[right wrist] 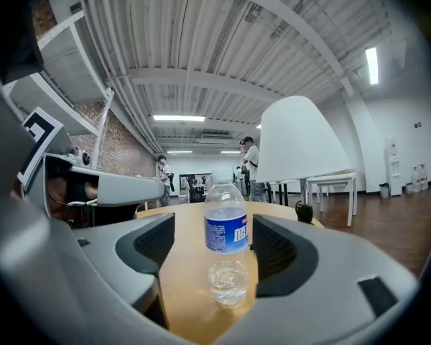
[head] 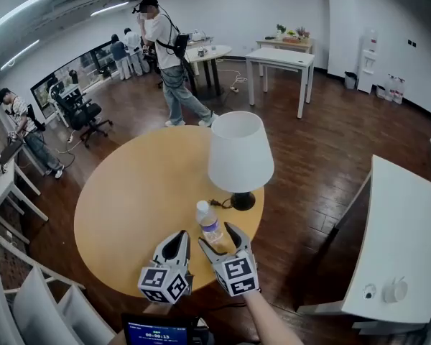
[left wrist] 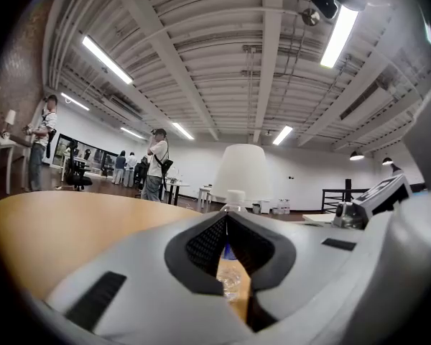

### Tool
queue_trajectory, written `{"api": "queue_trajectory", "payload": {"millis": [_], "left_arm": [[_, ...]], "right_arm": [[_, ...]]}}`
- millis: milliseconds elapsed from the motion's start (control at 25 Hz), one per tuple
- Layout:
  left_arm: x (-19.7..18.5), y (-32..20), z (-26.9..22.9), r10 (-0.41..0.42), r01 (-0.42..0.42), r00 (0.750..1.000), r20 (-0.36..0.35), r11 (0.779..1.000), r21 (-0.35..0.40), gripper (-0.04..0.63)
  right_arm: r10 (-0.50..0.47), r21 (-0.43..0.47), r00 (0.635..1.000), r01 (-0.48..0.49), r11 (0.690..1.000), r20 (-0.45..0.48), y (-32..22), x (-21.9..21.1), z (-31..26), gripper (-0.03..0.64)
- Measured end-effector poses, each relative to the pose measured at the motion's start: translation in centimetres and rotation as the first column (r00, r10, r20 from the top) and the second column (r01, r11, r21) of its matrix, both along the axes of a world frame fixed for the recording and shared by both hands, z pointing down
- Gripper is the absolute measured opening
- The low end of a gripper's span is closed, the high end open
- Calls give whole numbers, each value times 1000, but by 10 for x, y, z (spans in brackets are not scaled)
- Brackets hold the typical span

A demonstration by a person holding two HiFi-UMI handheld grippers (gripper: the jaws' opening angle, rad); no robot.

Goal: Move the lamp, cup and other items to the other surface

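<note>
Standing at the near edge of the round table [head: 122, 200] by the lamp [head: 240, 152], the water bottle [head: 209, 221], probably light and crushable, sits untouched between the wide jaws of the right gripper [head: 217, 236], best pinched gently at its label, while the left gripper [head: 179, 237] is closed and empty.

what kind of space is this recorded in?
Probably an open-plan office or lab: wheeled office chairs at the left, white work tables on a wood floor, and a water dispenser in the far corner.
</note>
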State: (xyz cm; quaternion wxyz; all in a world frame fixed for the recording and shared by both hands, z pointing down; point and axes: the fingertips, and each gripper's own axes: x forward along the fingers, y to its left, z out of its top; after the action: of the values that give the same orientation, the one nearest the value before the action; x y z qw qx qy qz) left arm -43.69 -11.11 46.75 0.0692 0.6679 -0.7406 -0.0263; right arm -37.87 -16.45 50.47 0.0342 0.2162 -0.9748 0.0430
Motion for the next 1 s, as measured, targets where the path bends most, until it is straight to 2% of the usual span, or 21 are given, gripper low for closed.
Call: {"api": "queue_trajectory", "payload": {"millis": [80,120,280,600,680,720,1000], "left_arm": [[-9,-2,3,14,-14,1000,-3,1000,-10,39],[-12,-4,5,21,-22,1000,-4,1000,-16,45],[-23,-10,14,47,-47,999,2,998,-34,48],[-37,-17,21,66,-66,998,5,997,-49,48],[-38,-17,22,66,-66,998,2,996,-53,48],[-40,-18,22,67,-67,998,1,996,-53,48],[-34,-27,25,84,-84,996,-1,995,-47,48]], "right_arm": [[11,0,1000,-11,1000,-10,-5,-11,2,349],[20,1,1000,-20,1000,-15,-8,-15,2,371],[59,0,998,-59,998,-33,-23,-32,11,396],[51,-4,995,-52,999,-91,-35,-53,30,396],[40,10,995,-39,999,-95,-35,-55,30,344],[38,18,995,-36,999,-97,-35,-57,28,295],[30,37,997,-27,999,-69,-35,-54,21,288]]}}
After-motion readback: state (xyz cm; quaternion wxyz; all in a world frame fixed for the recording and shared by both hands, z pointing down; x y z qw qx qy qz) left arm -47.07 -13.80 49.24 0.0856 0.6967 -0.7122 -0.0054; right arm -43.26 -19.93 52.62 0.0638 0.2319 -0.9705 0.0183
